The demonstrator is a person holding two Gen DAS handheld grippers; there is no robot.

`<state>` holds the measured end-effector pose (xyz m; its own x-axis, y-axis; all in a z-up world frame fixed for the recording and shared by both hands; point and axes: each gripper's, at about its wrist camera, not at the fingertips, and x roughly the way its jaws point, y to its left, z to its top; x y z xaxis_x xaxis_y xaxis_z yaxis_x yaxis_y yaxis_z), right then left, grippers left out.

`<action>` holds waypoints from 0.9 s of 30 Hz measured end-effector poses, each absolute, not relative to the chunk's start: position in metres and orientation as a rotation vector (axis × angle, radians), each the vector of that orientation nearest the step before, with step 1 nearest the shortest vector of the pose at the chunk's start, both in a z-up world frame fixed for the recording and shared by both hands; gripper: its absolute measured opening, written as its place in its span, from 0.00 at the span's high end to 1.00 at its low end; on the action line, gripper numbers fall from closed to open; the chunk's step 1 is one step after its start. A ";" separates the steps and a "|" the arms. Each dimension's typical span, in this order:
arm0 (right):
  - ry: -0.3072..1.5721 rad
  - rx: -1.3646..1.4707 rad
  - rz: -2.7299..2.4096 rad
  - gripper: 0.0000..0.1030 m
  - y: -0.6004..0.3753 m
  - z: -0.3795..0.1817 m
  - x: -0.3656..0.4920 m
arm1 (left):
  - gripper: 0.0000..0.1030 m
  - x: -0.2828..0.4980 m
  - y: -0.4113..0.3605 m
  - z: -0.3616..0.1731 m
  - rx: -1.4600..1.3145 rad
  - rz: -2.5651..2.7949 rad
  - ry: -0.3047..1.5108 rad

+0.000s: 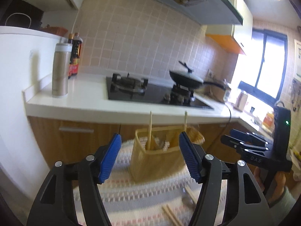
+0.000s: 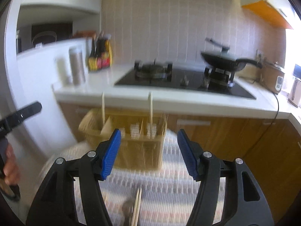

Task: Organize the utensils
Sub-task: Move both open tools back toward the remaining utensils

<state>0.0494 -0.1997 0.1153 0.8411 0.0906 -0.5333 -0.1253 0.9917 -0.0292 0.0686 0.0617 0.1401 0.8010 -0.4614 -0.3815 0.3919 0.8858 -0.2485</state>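
Chopsticks (image 1: 149, 130) stand upright in the yellow caddy (image 1: 156, 162) on the patterned mat (image 1: 131, 197), just before the counter edge (image 1: 112, 113); left gripper (image 1: 150, 158) and right gripper (image 2: 148, 154) gape empty, loose chopsticks (image 2: 137, 207) below.

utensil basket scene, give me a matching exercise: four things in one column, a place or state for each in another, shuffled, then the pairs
Things:
1. chopsticks
2. wok
3. left tool
4. loose chopsticks

Places or states:
A. lying on the patterned cloth
B. open, nothing between its pads
C. standing upright in the yellow basket
D. on the stove burner

Pairs: 1-C, 2-D, 3-B, 4-A
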 end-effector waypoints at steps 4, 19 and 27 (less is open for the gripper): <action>0.736 -0.106 0.128 0.43 -0.192 0.103 0.036 | 0.40 0.057 0.062 0.135 -0.083 -0.440 0.571; 1.201 0.016 0.212 0.57 -0.203 0.012 0.048 | 0.40 0.061 0.066 0.010 0.097 -0.391 1.125; 1.292 0.092 0.241 0.66 -0.204 -0.018 0.056 | 0.48 0.052 0.055 -0.029 0.198 -0.378 1.206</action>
<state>0.0556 -0.2037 -0.0179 0.2543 0.2284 -0.9398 -0.1253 0.9713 0.2022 0.0515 0.0551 -0.0294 0.3041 -0.1792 -0.9357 0.3867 0.9208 -0.0506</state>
